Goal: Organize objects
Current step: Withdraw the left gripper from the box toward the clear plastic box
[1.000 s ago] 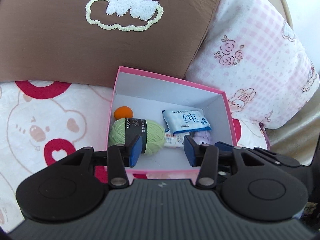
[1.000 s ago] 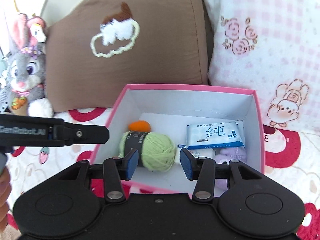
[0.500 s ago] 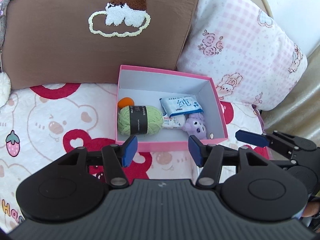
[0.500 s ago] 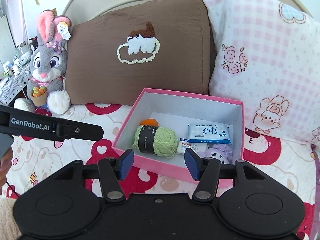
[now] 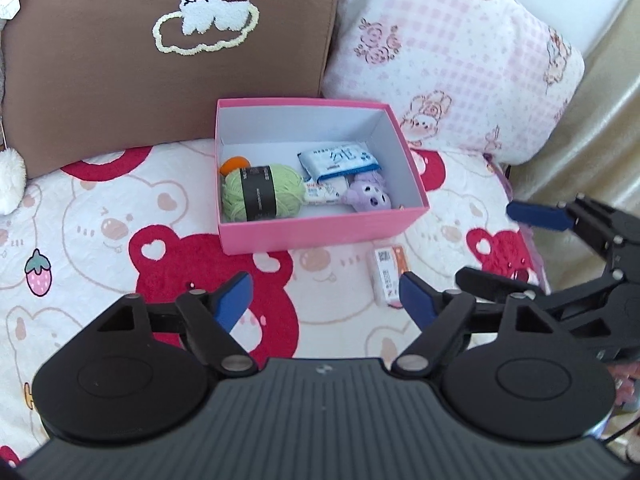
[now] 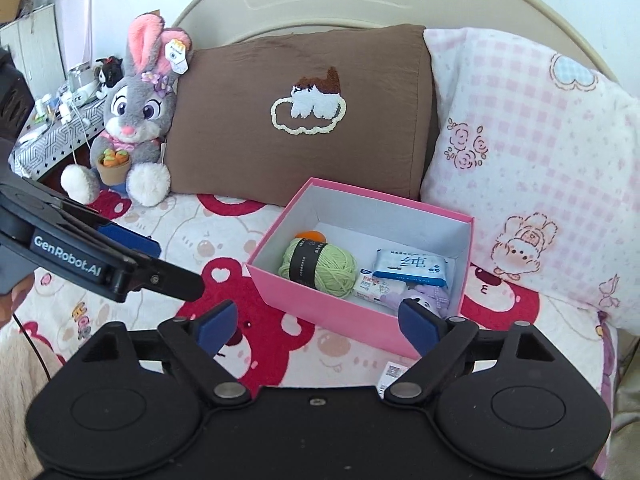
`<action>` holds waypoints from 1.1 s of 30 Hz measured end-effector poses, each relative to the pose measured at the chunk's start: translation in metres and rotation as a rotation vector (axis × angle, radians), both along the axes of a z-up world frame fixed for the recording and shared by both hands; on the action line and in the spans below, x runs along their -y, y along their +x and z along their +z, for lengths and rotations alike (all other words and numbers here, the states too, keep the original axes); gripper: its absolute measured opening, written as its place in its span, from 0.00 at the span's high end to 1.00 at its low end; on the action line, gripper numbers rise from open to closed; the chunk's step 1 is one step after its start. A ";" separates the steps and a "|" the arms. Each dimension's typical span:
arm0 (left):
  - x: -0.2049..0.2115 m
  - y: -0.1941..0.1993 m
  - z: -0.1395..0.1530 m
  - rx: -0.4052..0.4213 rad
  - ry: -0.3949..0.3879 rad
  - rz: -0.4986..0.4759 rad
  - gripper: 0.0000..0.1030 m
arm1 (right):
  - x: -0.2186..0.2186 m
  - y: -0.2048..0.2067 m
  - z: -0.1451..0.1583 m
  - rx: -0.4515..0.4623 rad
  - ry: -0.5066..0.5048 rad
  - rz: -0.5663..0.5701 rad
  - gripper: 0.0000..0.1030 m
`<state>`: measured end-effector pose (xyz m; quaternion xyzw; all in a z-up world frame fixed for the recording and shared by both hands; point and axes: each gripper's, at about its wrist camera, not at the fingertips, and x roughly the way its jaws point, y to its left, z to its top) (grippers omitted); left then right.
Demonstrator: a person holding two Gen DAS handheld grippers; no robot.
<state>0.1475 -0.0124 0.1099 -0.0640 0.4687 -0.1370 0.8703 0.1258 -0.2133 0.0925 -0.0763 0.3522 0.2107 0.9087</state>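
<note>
Grippers L & R: we see jaws apart, just been opening, nothing between; pink box on bedspread.

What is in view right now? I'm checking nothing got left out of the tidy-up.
box: one, pink, on the bedspread before the pillows
yarn ball: one, green, in box, left
small ball: one, orange, behind yarn
tissue packs: two, blue and white, in box
soft toy: one, purple, in box, right
small packet: one, white-orange, on bedspread outside box
pillows: two, brown, pink check
plush rabbit: one, grey
left tongs: open, empty
right tongs: open, empty
</note>
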 end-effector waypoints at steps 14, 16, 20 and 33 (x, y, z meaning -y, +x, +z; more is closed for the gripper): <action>0.025 -0.019 -0.037 -0.068 -0.029 -0.044 0.05 | 0.036 -0.017 -0.024 -0.020 0.074 -0.048 0.06; 0.029 -0.017 -0.048 -0.076 -0.033 -0.041 0.05 | 0.044 -0.012 -0.031 -0.058 0.124 -0.083 0.06; 0.036 -0.011 -0.072 -0.088 -0.057 -0.042 0.05 | 0.056 0.001 -0.049 -0.150 0.216 -0.142 0.06; 0.066 0.010 -0.139 -0.036 -0.115 -0.049 0.05 | 0.075 0.044 -0.117 -0.302 0.328 -0.283 0.06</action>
